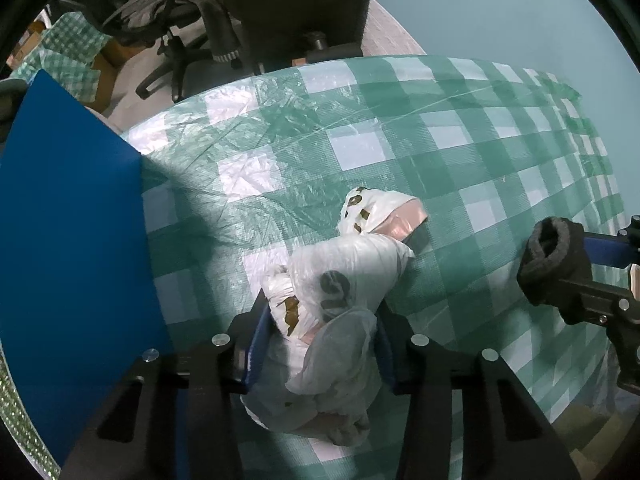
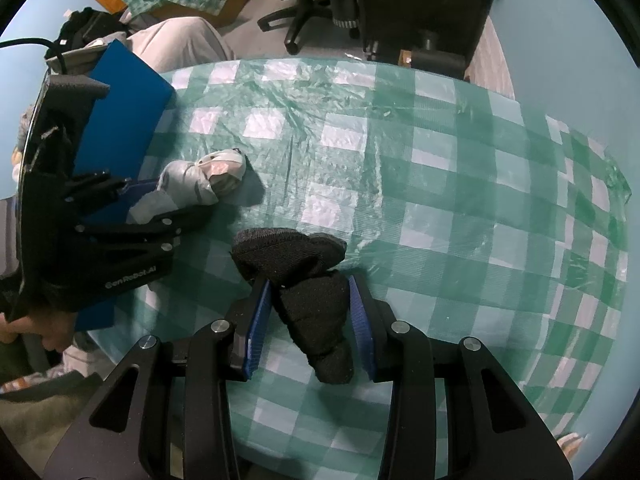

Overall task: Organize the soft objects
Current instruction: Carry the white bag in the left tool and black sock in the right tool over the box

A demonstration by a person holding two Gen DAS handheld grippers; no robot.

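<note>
My left gripper (image 1: 320, 312) is shut on a white plastic-wrapped soft bundle (image 1: 340, 280) with brown markings, its far end resting on the green checked tablecloth (image 1: 460, 140). The bundle also shows in the right wrist view (image 2: 208, 180), held by the left gripper (image 2: 152, 196). My right gripper (image 2: 310, 292) is shut on a black rolled sock (image 2: 308, 284) just above the cloth. In the left wrist view the sock (image 1: 550, 256) shows at the right edge, in the right gripper (image 1: 584, 276).
A blue box (image 1: 72, 240) stands at the table's left edge; it also shows in the right wrist view (image 2: 120, 120). Black office chairs (image 1: 288, 8) stand behind the table. A person's leg (image 2: 180, 44) is at the back left.
</note>
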